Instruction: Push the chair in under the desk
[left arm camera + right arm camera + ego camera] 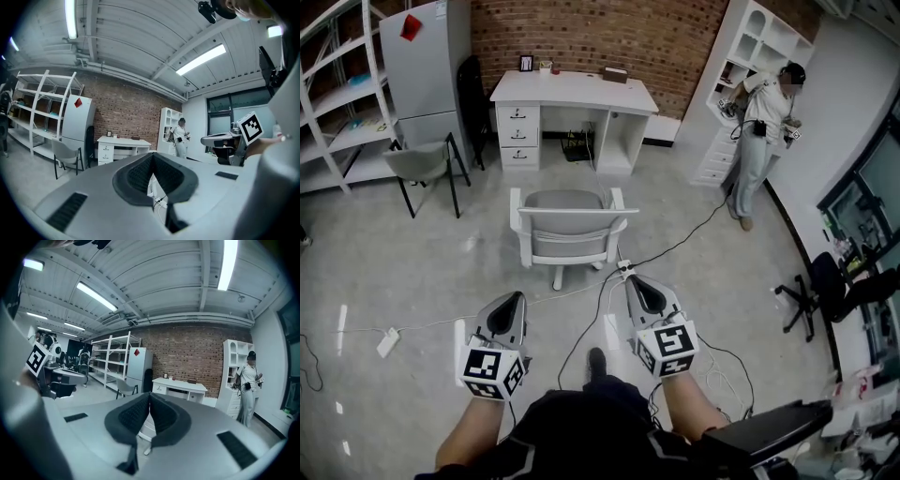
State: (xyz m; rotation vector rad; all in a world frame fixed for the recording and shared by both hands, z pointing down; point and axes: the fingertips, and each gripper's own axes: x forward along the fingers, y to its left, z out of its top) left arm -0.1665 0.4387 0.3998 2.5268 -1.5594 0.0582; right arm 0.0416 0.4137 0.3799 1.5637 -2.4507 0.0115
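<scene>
I hold both grippers, left (pixel 514 302) and right (pixel 636 284), clenched and empty, near the chair (pixel 568 228), desk (pixel 574 91) far behind.

The right gripper (pixel 149 397) is seen at 6 o'clock with its two dark ribbed jaws brought together, nothing being gripped between them. Through the gap below their meeting line, part of the white chair (pixel 146 426) is glimpsed. Just past the jaw tips, towards 4 o'clock, the white desk (pixel 180 389) is set against a brick wall (pixel 197 350). A tall white cabinet (pixel 233 376) and a standing person (pixel 248 387) are found at 3 o'clock. A pale fridge (pixel 139 363), a grey chair (pixel 125 387) and open shelving (pixel 110 357) are ranged towards 9 o'clock, and a marker cube (pixel 37 358) is shown at the far 9 o'clock edge. A light strip (pixel 228 263) is fixed overhead at 1 o'clock
</scene>
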